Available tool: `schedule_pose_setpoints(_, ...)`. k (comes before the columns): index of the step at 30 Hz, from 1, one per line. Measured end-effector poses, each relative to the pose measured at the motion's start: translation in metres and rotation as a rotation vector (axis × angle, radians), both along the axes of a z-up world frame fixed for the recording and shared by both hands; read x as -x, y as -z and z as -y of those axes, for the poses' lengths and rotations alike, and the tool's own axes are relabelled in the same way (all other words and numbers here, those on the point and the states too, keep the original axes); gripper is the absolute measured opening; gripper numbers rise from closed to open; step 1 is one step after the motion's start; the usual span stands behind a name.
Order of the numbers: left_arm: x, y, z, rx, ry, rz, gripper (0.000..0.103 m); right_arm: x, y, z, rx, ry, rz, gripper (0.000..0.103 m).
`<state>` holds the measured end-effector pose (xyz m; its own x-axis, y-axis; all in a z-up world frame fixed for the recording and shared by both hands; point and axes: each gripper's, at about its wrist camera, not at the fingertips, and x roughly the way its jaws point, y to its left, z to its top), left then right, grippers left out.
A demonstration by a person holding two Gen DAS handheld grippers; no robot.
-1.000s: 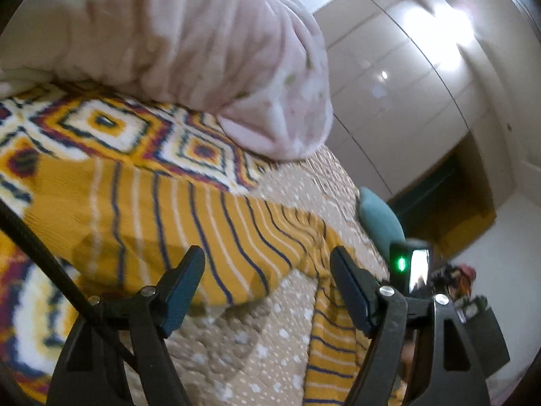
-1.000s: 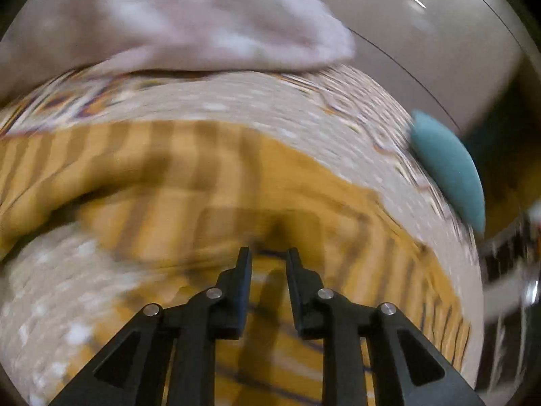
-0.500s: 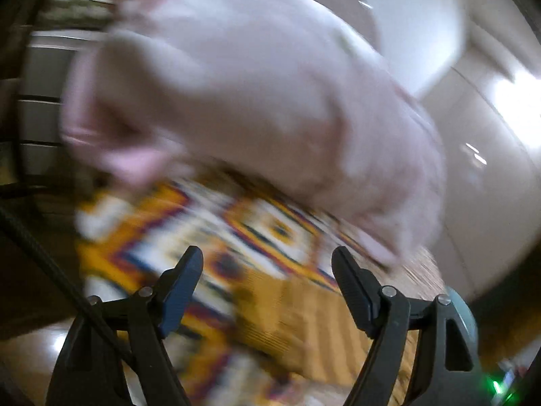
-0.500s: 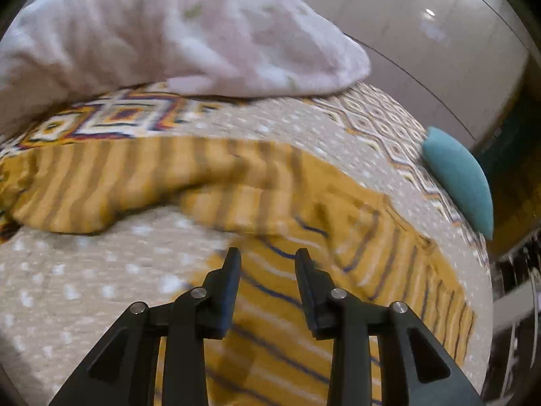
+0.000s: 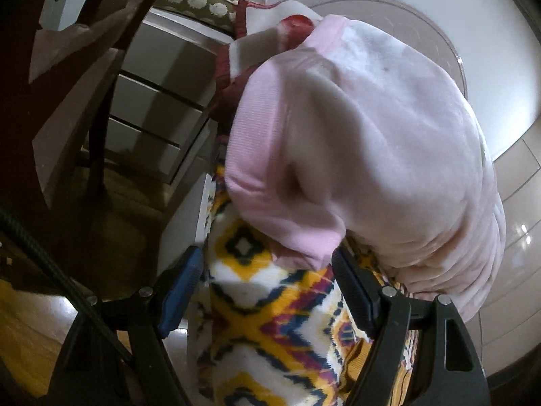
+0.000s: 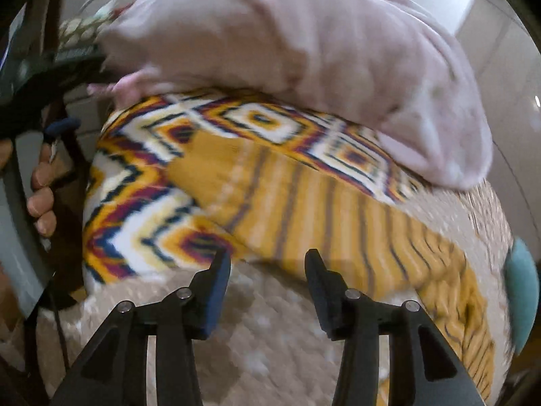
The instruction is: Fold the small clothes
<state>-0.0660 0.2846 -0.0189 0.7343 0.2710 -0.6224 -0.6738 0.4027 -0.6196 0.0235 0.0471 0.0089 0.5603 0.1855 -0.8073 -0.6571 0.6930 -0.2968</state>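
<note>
One small piece of clothing, a yellow striped top, lies spread out on the bed. One end rests on a fuzzy patterned blanket and the other end runs toward a teal cushion. It looks soft, light and floppy, so it will likely bend and sag when lifted. A good place to grab looks like its near edge or a corner.

The right hand-held gripper hangs just above that near edge. Its jaws are opening and nothing is between them. The left hand-held gripper is wide apart and holds nothing. It points at the blanket's edge, near a big pink blanket.

The pink pile crowds the far side. The bed drops off past the patterned blanket. The dotted bedcover in front looks open for folding.
</note>
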Motion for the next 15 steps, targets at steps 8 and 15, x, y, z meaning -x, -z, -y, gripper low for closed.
schedule_pose_setpoints(8, -0.005, -0.007, 0.011, -0.004, 0.041, 0.024, 0.077, -0.030, 0.028, -0.036, 0.067, 0.034, -0.040, 0.008)
schedule_pose_setpoints(15, -0.014, -0.035, 0.067, -0.073, 0.186, 0.118, 0.078, -0.067, -0.058, 0.071, -0.189, 0.317, 0.017, 0.007)
